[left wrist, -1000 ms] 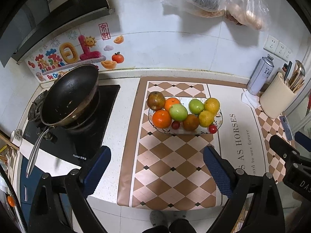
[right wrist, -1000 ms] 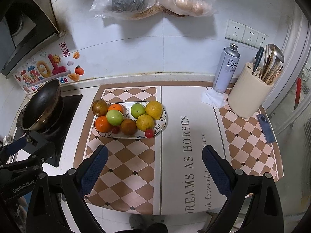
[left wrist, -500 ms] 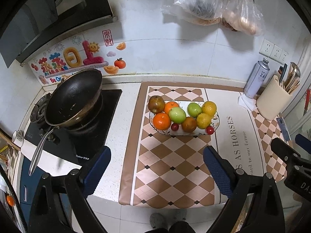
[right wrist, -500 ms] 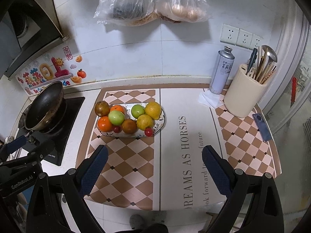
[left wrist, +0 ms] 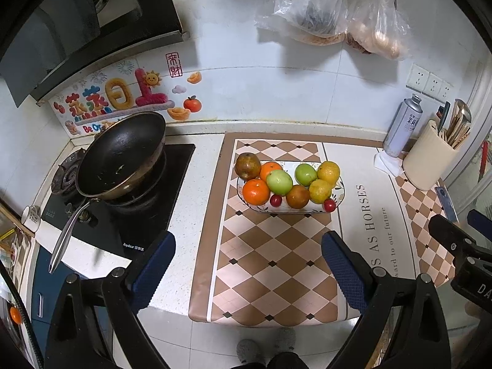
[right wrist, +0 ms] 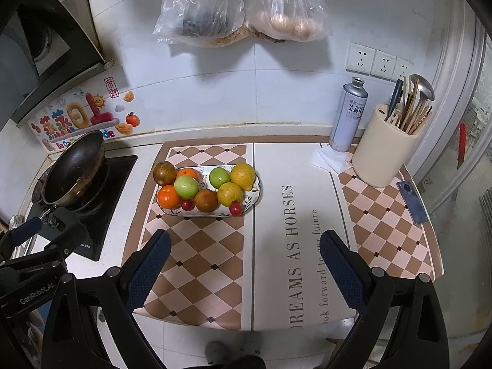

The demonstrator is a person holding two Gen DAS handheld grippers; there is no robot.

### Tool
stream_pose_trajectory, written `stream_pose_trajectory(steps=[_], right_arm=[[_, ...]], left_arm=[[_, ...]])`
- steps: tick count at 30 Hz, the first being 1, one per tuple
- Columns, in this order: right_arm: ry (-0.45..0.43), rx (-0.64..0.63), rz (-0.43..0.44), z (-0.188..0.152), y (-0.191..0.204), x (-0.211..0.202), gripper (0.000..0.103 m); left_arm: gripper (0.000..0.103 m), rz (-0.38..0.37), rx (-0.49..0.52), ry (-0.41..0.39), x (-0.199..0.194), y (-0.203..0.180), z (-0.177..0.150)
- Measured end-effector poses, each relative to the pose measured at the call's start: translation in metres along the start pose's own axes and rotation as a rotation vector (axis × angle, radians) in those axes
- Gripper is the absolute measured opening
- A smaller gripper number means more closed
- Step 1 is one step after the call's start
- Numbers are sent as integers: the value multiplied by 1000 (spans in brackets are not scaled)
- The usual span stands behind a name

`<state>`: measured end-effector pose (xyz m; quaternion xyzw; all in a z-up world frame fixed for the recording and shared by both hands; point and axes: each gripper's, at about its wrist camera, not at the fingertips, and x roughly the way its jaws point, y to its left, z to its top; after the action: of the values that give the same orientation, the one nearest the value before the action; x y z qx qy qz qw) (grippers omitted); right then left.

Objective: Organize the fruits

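A patterned oval plate (left wrist: 339, 187) (right wrist: 256, 193) sits on the checked mat, piled with fruit: oranges (left wrist: 255, 191) (right wrist: 168, 196), green apples (left wrist: 279, 182) (right wrist: 186, 187), yellow lemons (left wrist: 328, 172) (right wrist: 243, 176), brown fruits (left wrist: 247, 166) (right wrist: 164, 172) and small red tomatoes (left wrist: 329, 204) (right wrist: 236, 208). My left gripper (left wrist: 249, 273) is open and empty, held back above the counter's front edge. My right gripper (right wrist: 244, 272) is open and empty, also well short of the plate.
A black pan (left wrist: 123, 153) sits on the stove at left. A spray can (right wrist: 349, 113), a cream utensil holder (right wrist: 384, 147) and a phone (right wrist: 412, 203) stand at right. Plastic bags (right wrist: 240, 9) hang on the wall above.
Both grippers have pulled back and up from the counter; the plate looks smaller and farther. Fruit has not moved. Both stay open.
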<state>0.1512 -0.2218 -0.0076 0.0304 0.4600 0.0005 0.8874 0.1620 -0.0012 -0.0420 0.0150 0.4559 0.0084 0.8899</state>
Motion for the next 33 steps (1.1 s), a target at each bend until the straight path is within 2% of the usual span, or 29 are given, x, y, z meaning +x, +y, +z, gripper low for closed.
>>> stream_pose_trajectory(steps=[33], right_arm=[[-12, -4, 22, -18, 0, -23, 99]], left_arm=[[97, 5, -7, -42, -30, -9, -9]])
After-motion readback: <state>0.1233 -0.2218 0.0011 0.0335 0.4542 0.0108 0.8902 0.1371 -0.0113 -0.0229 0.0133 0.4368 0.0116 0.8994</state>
